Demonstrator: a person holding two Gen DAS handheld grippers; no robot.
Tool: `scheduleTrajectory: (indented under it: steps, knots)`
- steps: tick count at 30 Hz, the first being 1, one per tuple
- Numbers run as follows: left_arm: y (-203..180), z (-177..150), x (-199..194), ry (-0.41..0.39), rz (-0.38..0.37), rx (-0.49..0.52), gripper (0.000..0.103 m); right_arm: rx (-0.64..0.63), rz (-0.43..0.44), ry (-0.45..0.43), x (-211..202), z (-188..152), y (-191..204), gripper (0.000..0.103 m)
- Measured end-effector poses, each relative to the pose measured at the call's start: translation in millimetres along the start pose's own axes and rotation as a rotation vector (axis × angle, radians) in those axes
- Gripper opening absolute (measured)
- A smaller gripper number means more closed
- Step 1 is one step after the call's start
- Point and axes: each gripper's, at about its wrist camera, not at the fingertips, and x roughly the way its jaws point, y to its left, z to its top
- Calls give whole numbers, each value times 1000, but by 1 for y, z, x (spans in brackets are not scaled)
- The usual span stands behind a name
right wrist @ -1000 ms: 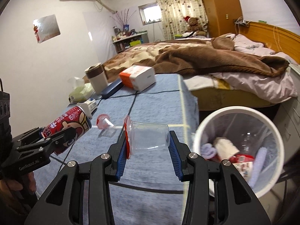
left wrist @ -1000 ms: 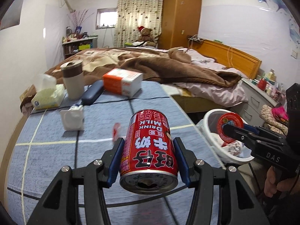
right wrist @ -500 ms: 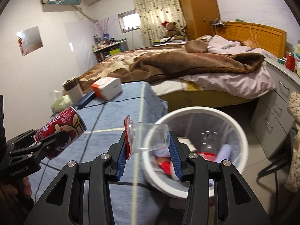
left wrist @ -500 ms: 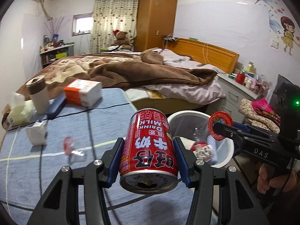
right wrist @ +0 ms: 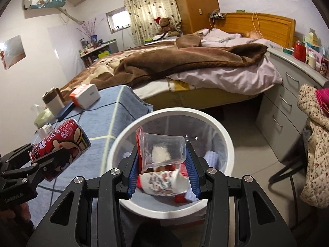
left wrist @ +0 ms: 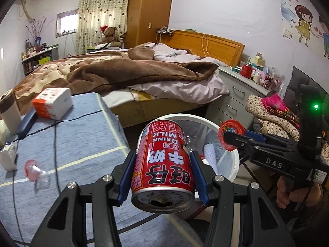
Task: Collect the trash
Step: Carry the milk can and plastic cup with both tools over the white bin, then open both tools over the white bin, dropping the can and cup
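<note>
A red milk-drink can (left wrist: 162, 164) lies between the blue pads of my left gripper (left wrist: 163, 161), which is shut on it, open end toward the camera. The can hangs at the near left rim of the white waste bin (left wrist: 207, 121). My right gripper (right wrist: 162, 160) is shut on a clear plastic cup with a red lid (right wrist: 164, 150), held on its side above the mouth of the bin (right wrist: 227, 142). Wrappers and other trash (right wrist: 164, 182) lie inside the bin. In the right wrist view the left gripper with the can (right wrist: 59, 142) hangs over the table edge.
A table with a blue cloth (left wrist: 82, 135) stands left of the bin, bearing an orange-and-white box (left wrist: 52, 103), a tumbler (left wrist: 9, 113), a black cable and a small red-lidded cup (left wrist: 33, 170). Behind are a bed (right wrist: 185, 65), grey drawers (right wrist: 287, 103) and a chair with clothes (right wrist: 314, 144).
Both grippers swung right, away from above the table toward the bin. The clear cup now hangs over the bin's mouth and the can has reached its rim. Both grips are unchanged.
</note>
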Motion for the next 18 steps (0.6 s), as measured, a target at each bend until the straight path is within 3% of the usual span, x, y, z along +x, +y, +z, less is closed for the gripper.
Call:
scheduleTrajectory:
  steps: [18]
  knots:
    - [-24,6,60,87,-53,25,55,12,-65,118,36,1,-37,43]
